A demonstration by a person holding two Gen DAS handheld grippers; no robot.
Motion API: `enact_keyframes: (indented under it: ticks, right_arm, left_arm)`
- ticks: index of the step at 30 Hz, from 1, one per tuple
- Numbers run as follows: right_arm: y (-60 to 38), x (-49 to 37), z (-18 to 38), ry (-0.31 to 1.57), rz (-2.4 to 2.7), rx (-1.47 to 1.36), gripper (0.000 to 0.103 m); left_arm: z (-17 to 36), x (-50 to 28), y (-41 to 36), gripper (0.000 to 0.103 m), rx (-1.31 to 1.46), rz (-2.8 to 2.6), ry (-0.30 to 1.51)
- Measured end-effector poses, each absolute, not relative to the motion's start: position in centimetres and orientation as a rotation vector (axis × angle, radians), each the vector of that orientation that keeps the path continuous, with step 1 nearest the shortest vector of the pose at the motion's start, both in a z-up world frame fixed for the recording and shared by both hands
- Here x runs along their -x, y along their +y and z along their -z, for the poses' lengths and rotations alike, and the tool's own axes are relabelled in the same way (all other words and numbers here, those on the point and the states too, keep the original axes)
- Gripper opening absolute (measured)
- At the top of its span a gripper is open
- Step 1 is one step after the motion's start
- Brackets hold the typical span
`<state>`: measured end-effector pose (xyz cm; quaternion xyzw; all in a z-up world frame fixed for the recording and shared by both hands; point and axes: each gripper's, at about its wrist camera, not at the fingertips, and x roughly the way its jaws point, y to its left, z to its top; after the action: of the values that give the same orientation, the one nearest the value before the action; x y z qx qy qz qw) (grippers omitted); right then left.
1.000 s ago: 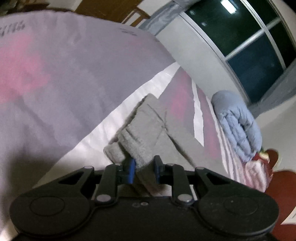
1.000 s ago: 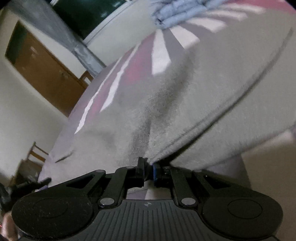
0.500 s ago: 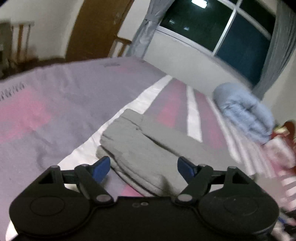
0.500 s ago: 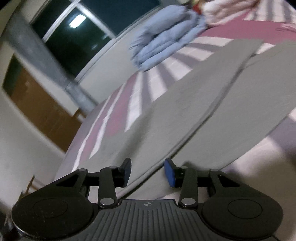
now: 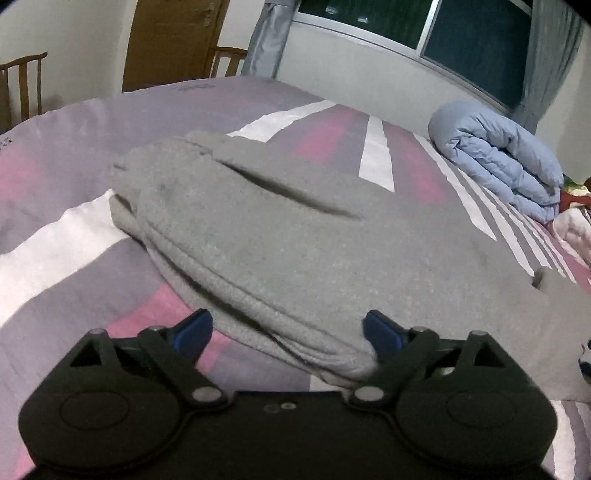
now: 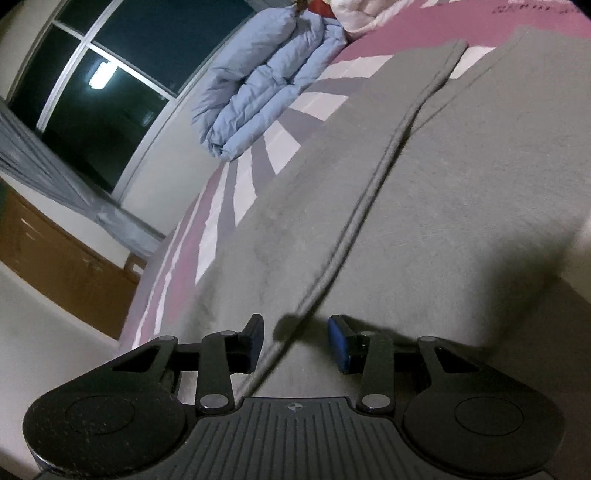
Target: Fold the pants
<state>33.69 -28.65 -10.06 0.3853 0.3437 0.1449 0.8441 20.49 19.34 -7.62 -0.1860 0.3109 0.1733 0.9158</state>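
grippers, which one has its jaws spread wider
The left gripper: its blue pads sit far apart, straddling the folded edge of the grey fleece pants. The right gripper is open too, but narrower, over a seam.

We can read nothing: the dark print on the bedspread (image 6: 532,8), upper right of the right wrist view, is too blurred to make out.

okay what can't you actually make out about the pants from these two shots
- Left wrist view: the near edge of the grey pants is hidden behind the open left tool.
- Right wrist view: the pants are cut off by the right edge, and the open right tool's body hides their near edge.
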Motion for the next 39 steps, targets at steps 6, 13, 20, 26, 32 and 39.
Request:
enact_keyframes:
  ticks: [6,13,20,26,32,39]
  right_arm:
    - [-29.1,-36.3,10.4,0.736,-0.282,-0.854,0.039]
    - [-30.1,-33.1,6.9,0.651,-0.305,-0.737,0.005]
    - [-30.5,-28.2,6.3,0.665,-0.294,-0.6,0.005]
    - [-31.9,-29.4,9.4,0.745,-0.27,-0.74,0.015]
    - [-36.2,-30.4,8.0,0.651,-0.162,-0.765,0.039]
    - [-39.2,-34.9,9.2,0.646,-0.097,-0.813,0.039]
  left_arm:
    - [7.8,-20.4,19.6,0.085,0.383,-0.352,0.633]
    - [8.0,-20.4,20.2,0.085,0.432,-0.325,0.635]
    - [8.1,-20.4,20.2,0.085,0.436,-0.316,0.631]
    - [8.2,-20.2,20.4,0.085,0.443,-0.306,0.625]
    - [7.9,-19.7,20.4,0.085,0.466,-0.317,0.591]
    - [7.8,-20.7,19.1,0.088,0.387,-0.349,0.605]
